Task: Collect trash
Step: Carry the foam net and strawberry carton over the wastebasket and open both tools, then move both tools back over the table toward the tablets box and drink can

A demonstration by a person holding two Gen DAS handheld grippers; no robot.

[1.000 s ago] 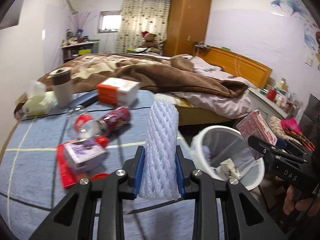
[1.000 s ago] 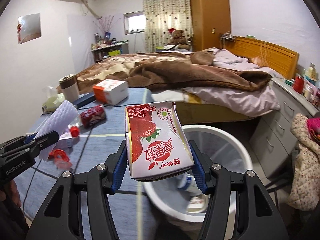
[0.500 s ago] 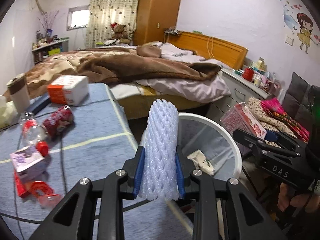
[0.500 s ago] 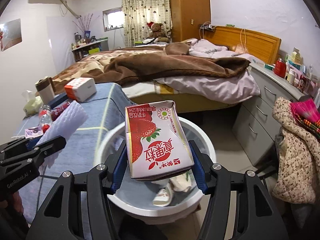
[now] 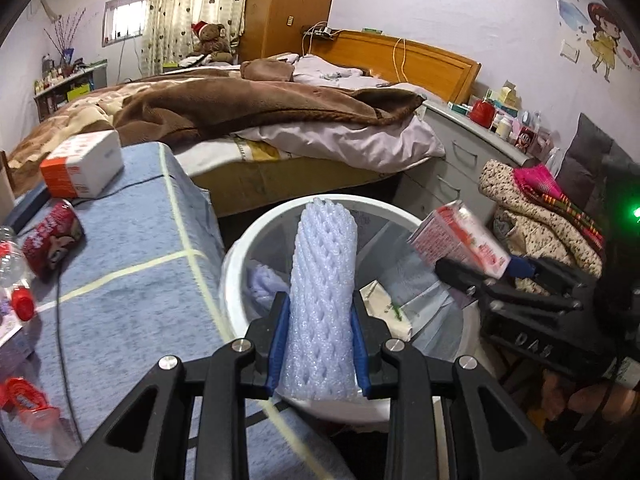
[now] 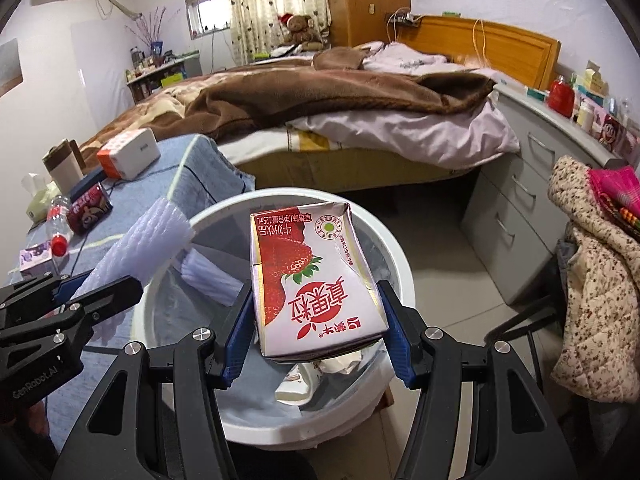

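Left gripper (image 5: pixel 320 344) clamped on foam fruit net (image 5: pixel 324 300), right gripper (image 6: pixel 318 336) clamped on strawberry milk carton (image 6: pixel 312 284). Both poised above white trash bin (image 6: pixel 384 240), likely for drop. Bin beside blue-covered table (image 5: pixel 140 280); crushed can (image 5: pixel 52 240), tissue box (image 5: pixel 80 168) left there. Bedroom, unmade bed (image 6: pixel 340 104) behind.

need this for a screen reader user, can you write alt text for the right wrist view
The right tool grips a pink-and-red strawberry milk carton above a round white waste bin that already holds crumpled litter. At left, the left tool holds a white foam mesh fruit sleeve at the bin's rim, with an unmade bed behind.
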